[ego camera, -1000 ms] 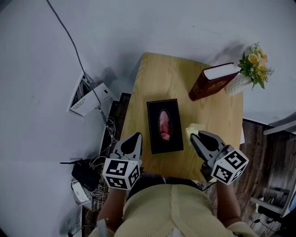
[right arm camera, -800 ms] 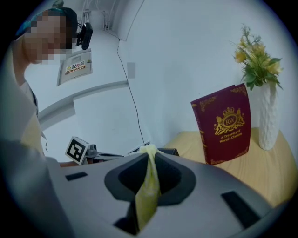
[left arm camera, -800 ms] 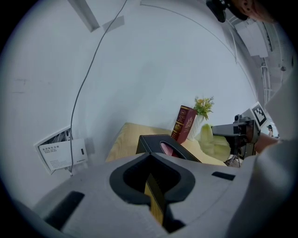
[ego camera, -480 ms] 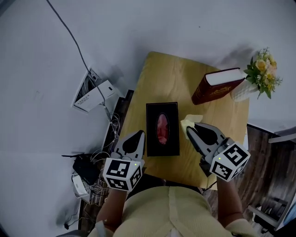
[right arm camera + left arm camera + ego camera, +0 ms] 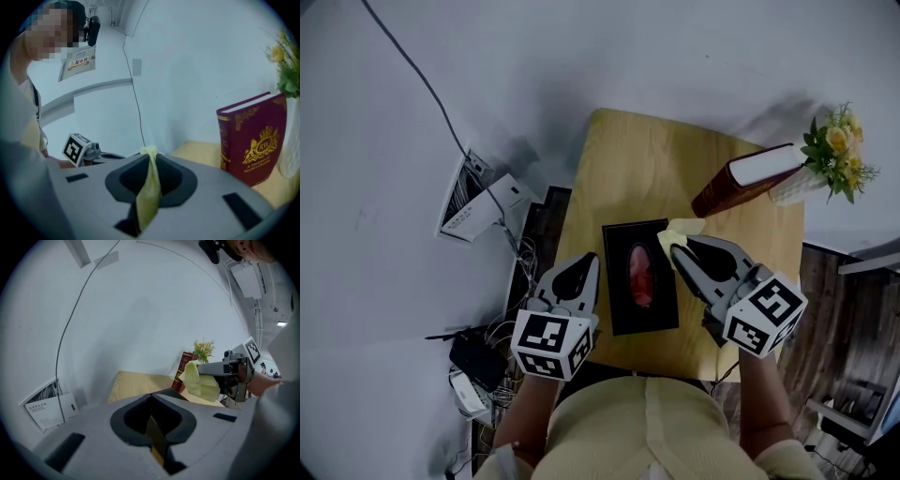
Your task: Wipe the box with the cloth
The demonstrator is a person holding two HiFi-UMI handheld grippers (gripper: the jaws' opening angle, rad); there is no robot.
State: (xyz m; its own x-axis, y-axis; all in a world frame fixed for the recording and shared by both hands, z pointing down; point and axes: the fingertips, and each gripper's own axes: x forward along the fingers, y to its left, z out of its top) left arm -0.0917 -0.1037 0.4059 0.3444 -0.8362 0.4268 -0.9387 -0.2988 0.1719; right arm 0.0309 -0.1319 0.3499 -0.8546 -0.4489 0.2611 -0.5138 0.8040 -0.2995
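A black tissue box (image 5: 623,281) with a pink tissue in its oval slot lies on the wooden table (image 5: 628,169). My right gripper (image 5: 673,251) is shut on a pale yellow cloth (image 5: 679,231), which hangs at the box's far right corner. In the right gripper view the cloth (image 5: 149,187) is pinched between the jaws of the right gripper (image 5: 150,154). My left gripper (image 5: 589,262) is shut with nothing in it, close beside the box's left edge. The left gripper view shows the left gripper (image 5: 151,397) with the box's edge (image 5: 169,393) just beyond it, and the cloth (image 5: 201,380).
A dark red book (image 5: 748,176) leans at the table's far right beside a white vase of yellow flowers (image 5: 832,150). On the floor to the left are a white device (image 5: 478,202), cables and a black box (image 5: 473,354). The person's torso fills the bottom of the head view.
Both grippers moved forward over the table. The right one carried the cloth from beside the box's right side to its far right corner. The left one slid along the box's left edge.
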